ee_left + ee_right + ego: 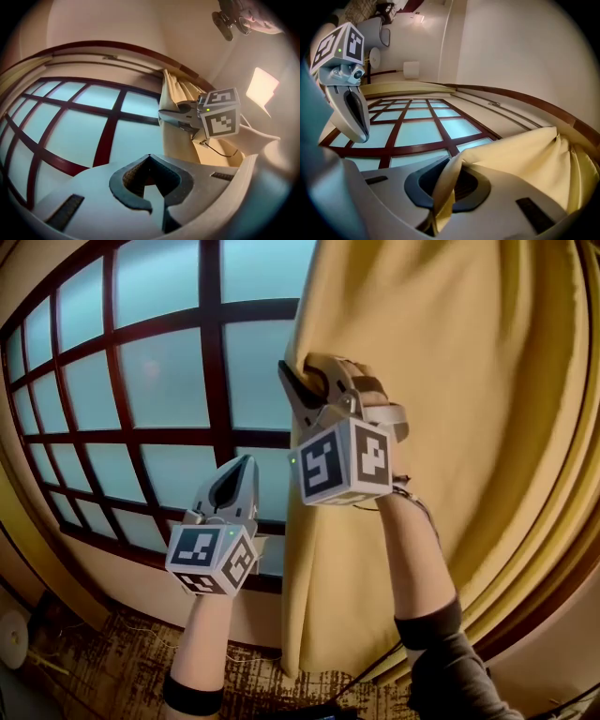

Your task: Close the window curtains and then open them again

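Note:
A yellow curtain (450, 427) hangs over the right part of a big window (159, 381) with dark red bars. My right gripper (291, 373) is shut on the curtain's left edge at mid height; in the right gripper view the folded curtain edge (445, 187) is pinched between the jaws. My left gripper (246, 461) is lower and to the left, in front of the bare glass, shut with nothing in it. From the left gripper view my left gripper (149, 158) points at the window, with my right gripper (163, 112) clamped on the curtain (176, 91) beyond.
The window's left and middle panes are uncovered. Below the sill are a beige wall (122, 582) and patterned carpet (112, 662) with a cable and a white round object (11, 634). A ceiling lamp (232, 21) shows in the left gripper view.

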Action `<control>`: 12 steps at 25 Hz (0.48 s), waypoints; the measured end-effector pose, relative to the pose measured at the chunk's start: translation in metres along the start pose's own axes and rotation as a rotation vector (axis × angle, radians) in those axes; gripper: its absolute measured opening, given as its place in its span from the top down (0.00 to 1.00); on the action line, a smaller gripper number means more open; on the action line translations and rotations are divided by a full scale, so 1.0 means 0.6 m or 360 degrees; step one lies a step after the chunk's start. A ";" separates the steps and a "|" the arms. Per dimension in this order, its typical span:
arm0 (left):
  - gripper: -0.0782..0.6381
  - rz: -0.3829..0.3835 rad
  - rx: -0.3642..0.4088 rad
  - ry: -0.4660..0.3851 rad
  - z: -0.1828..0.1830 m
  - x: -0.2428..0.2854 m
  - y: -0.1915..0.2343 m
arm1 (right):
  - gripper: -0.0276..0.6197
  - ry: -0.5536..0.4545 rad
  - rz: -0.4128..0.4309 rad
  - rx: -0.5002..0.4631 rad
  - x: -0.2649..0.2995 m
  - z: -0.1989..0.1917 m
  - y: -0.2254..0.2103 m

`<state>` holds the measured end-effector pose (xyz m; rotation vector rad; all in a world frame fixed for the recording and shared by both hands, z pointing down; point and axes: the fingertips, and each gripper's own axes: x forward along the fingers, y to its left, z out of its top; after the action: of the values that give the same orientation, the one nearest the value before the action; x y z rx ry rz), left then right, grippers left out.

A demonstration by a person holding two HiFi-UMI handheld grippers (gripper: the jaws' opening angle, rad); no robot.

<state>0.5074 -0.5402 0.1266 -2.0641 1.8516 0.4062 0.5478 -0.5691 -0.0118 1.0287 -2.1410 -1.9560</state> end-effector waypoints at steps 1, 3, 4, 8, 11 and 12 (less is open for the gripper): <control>0.89 0.0019 0.0013 0.0001 0.000 -0.007 0.017 | 0.92 -0.0003 -0.0001 -0.0008 0.014 0.012 0.002; 0.89 0.0056 0.0026 0.0004 0.003 -0.020 0.056 | 0.92 -0.0011 0.0009 -0.0048 0.039 0.043 0.004; 0.89 0.0072 0.0023 0.0004 0.007 -0.026 0.075 | 0.92 -0.0026 0.0026 -0.0069 0.050 0.062 0.009; 0.89 0.0130 0.0017 -0.0011 0.034 -0.055 0.147 | 0.92 -0.0111 0.0117 -0.0088 0.106 0.145 0.059; 0.89 0.0139 0.0052 0.0006 0.047 -0.080 0.200 | 0.92 -0.0129 0.0139 -0.0091 0.149 0.196 0.083; 0.89 0.0145 0.0058 0.0014 0.051 -0.089 0.221 | 0.92 -0.0137 0.0146 -0.0101 0.163 0.217 0.091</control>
<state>0.3699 -0.4915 0.1142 -1.9663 1.9490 0.3844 0.3876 -0.5078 -0.0244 0.8357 -2.1126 -2.0459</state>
